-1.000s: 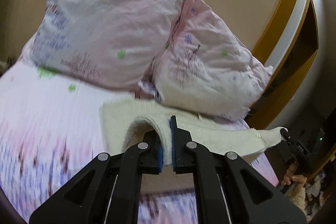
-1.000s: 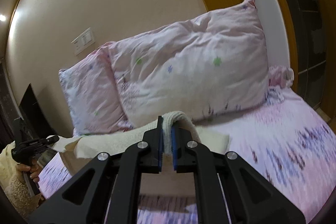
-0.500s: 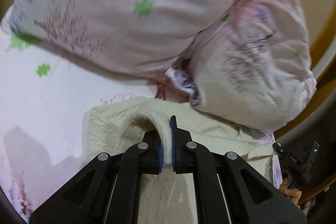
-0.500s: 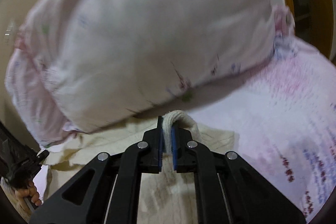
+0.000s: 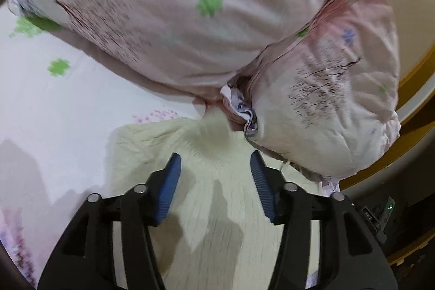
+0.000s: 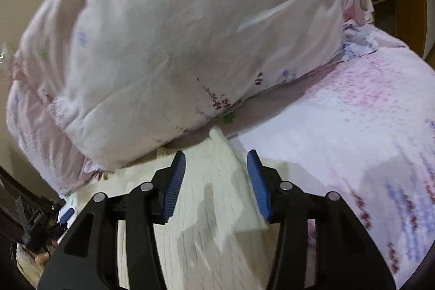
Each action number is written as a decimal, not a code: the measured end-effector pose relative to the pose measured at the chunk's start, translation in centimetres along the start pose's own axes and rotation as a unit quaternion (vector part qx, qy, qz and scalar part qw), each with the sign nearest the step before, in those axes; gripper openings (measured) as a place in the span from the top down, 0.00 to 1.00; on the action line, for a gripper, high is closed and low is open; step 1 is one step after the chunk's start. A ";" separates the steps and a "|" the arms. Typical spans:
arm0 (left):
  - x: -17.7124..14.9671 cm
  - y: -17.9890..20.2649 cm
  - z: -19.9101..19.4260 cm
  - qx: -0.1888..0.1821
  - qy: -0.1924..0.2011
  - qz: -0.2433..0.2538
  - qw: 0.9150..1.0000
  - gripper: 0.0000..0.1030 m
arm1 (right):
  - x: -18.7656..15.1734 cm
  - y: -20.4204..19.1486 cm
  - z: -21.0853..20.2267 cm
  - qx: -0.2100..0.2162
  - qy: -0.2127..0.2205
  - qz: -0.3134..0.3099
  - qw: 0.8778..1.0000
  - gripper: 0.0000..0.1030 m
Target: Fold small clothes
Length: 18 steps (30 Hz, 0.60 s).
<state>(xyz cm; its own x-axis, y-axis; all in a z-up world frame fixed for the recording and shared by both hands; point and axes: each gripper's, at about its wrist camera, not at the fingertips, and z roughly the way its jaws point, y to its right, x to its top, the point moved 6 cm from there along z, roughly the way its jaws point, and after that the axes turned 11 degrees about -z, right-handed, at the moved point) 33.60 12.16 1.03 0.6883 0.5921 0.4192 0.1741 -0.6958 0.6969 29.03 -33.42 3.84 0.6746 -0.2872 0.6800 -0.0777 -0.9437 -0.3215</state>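
A cream knitted garment [image 5: 217, 208] lies flat on the bed, its far edge against the pillows. My left gripper [image 5: 214, 163] is open just above it, jaws wide apart, holding nothing. The garment also shows in the right wrist view [image 6: 212, 214], where a raised fold runs toward the pillow. My right gripper [image 6: 216, 163] is open over that fold, empty. The other gripper shows faintly at the lower left of the right wrist view [image 6: 40, 219].
Two pink floral pillows [image 5: 190, 18] [image 5: 334, 105] stand right behind the garment. The white and pink floral bedsheet [image 5: 54, 113] spreads to the left; it also shows to the right in the right wrist view [image 6: 353, 140]. A wooden bed frame [image 5: 413, 67] lies at right.
Both grippers were shut on the garment's edges and carried it down toward the pillows. Now both have opened and let it go, and it lies on the bed.
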 end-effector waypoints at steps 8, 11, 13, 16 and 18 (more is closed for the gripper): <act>-3.4 -2.5 -4.1 0.052 -0.001 0.056 0.997 0.48 | -4.9 0.9 -3.4 0.014 -0.035 -0.040 0.998 0.54; -4.8 -3.0 -4.4 0.076 -0.004 0.082 0.994 0.48 | -6.3 1.1 -3.4 0.012 -0.049 -0.043 0.998 0.57; -5.5 -3.4 -4.4 0.085 -0.009 0.085 0.993 0.49 | -6.8 1.1 -3.0 0.013 -0.061 -0.042 0.997 0.66; -6.2 -3.6 -3.9 0.087 -0.020 0.087 0.992 0.56 | -7.7 0.7 -2.4 0.008 -0.077 -0.058 0.995 0.78; -6.7 -3.7 -3.6 0.091 -0.027 0.090 0.991 0.61 | -7.8 0.7 -2.4 0.006 -0.076 -0.060 0.995 0.82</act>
<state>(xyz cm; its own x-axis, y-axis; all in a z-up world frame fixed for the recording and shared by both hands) 25.83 12.27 -2.28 0.7557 0.4328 0.4915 0.1658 -0.8525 0.4957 21.96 -32.26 -0.13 0.7818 -0.1428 0.6070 0.0185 -0.9677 -0.2514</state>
